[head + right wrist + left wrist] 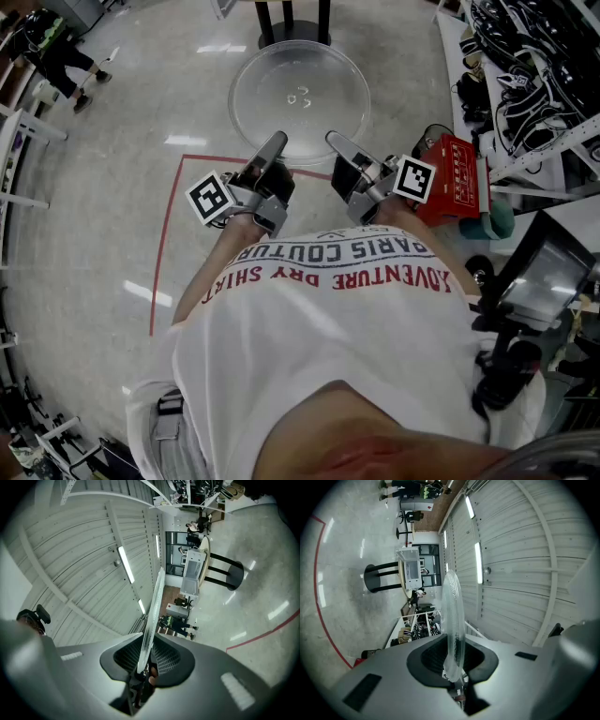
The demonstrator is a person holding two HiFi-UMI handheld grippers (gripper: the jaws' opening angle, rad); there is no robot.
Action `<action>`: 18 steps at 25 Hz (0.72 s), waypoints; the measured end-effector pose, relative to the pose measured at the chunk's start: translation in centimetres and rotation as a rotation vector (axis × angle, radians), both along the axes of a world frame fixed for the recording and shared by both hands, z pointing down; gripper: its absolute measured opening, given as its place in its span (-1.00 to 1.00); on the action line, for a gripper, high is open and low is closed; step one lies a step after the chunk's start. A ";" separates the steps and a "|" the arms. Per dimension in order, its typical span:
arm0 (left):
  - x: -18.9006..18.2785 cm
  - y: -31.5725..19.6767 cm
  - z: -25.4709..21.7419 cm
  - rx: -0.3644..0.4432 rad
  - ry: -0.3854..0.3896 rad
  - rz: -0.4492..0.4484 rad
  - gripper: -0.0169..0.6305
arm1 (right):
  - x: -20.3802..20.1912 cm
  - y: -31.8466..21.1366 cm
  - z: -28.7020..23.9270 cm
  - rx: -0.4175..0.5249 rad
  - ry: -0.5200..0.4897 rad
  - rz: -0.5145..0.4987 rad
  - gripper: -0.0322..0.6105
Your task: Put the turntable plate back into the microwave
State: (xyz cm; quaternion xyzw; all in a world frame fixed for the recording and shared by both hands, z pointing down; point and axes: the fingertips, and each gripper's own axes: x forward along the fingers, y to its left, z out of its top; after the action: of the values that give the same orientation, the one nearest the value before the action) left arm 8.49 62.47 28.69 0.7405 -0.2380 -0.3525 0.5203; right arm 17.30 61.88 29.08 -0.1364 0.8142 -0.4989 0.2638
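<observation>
Nearest us was the person's white T-shirt (328, 319) with its red and black lettering, filling the lower half of the head view. Past it, both forearms reached forward. The left claw (275, 148) and the right claw (339, 145) each gripped the near rim of the clear glass turntable plate (300, 89). The plate was held roughly level above the pale floor (103, 187), the 2 claws close together on its edge. A red tape line (167, 244) marked the floor below the left arm. A red box (459, 178) sat just right of the right claw, and the black foot of a stand (291, 33) showed beyond the plate.

In the left gripper view, the plate (453, 611) ran edge-on out from the left claw (454, 665), whose jaws were pressed narrow against the glass on both sides. Far off, a white boxy appliance (411, 569) stood on a round counter (401, 571) with black legs.

In the right gripper view, the right claw (144, 660) likewise clamped the plate's rim (153, 611), its ribbed pads tight on the thin glass. The same white appliance (191, 576) showed in the distance.
</observation>
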 end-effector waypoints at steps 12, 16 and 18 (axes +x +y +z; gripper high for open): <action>0.1 0.3 -0.2 -0.010 0.010 0.009 -0.84 | 0.2 0.3 -0.3 0.001 -0.003 0.011 -0.78; 0.2 0.3 -0.1 -0.017 0.030 0.017 -0.83 | 0.4 0.3 -0.4 0.001 -0.013 0.027 -0.76; 0.2 0.3 -0.1 -0.018 0.033 0.022 -0.82 | 0.4 0.4 -0.5 -0.007 -0.023 0.032 -0.76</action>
State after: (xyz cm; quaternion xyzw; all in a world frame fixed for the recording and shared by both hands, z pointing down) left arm 8.68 62.78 28.61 0.7325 -0.2241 -0.3569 0.5347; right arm 17.70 62.25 28.62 -0.1446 0.8071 -0.4989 0.2806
